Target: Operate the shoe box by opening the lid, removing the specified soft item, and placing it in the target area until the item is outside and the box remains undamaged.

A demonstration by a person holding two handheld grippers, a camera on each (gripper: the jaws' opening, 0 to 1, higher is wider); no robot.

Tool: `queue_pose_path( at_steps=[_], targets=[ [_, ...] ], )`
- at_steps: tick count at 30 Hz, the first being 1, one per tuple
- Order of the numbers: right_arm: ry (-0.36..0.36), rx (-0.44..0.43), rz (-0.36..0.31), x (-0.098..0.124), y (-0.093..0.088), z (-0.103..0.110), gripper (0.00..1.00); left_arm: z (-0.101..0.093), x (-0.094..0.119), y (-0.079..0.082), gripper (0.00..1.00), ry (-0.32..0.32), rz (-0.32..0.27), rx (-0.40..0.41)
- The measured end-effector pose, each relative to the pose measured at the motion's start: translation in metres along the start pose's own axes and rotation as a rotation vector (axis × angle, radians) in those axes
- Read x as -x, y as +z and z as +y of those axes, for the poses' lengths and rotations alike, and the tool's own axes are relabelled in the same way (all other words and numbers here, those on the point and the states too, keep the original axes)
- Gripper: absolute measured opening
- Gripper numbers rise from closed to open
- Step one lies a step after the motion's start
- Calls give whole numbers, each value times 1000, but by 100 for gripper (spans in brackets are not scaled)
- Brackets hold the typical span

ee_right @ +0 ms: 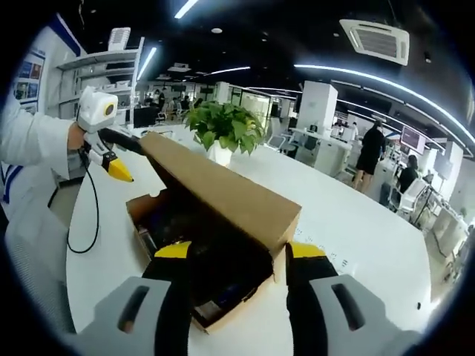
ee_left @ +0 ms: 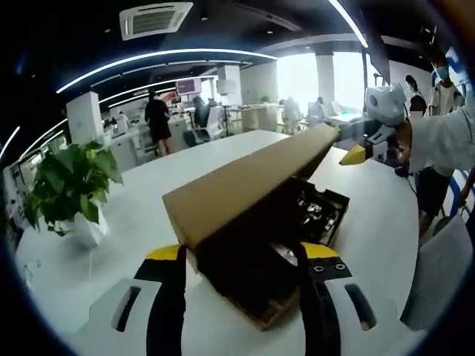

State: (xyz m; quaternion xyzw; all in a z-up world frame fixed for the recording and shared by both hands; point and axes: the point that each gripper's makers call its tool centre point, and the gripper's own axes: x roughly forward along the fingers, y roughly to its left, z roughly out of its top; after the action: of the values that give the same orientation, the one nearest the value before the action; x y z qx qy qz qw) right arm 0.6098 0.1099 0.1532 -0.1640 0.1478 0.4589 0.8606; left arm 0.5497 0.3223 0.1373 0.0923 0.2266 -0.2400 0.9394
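You are reaching in from opposite ends of the shoe box (ee_left: 249, 293), which is sitting on the white surface (ee_left: 141, 200). In the left gripper view your right arm is stretching in from the far right in a white sleeve (ee_left: 445, 139). In the right gripper view your left hand (ee_right: 76, 138) is gripping its tool at the far left, with a black cable hanging below it.

Your left claw (ee_left: 242, 252) is standing wide, its two yellow-tipped jaws straddling the near end of the box. I cannot tell whether they are touching the cardboard. Your right claw (ee_right: 240, 248) is standing wide too, bracketing the other end the same way. Seen from across the box, each claw is meeting the far end of the lid (ee_left: 245, 182).

The lid is tilting up along one long side, leaving the box open. Dark contents are lying inside. The soft item is not showing clearly enough among them to pick out, and nothing is lying on the surface beside the box.

A potted plant (ee_left: 70, 182) is standing on the surface, well apart from the box.
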Motion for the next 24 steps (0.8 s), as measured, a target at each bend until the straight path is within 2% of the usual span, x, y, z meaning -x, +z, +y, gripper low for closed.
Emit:
queue_pose_path(
  at_steps=[11,19,24],
  targets=[
    [-69,34,-10,-9,10,-27,28,15,-9,12,60,19,-17,-16],
    [-149,70,-7,-12,14,-52,7,23,-13,17,58,30,-24,-23],
    [-169,78,-13,-14,16,-58,4,26,-15,18,58,33,-30,-30]
  ],
)
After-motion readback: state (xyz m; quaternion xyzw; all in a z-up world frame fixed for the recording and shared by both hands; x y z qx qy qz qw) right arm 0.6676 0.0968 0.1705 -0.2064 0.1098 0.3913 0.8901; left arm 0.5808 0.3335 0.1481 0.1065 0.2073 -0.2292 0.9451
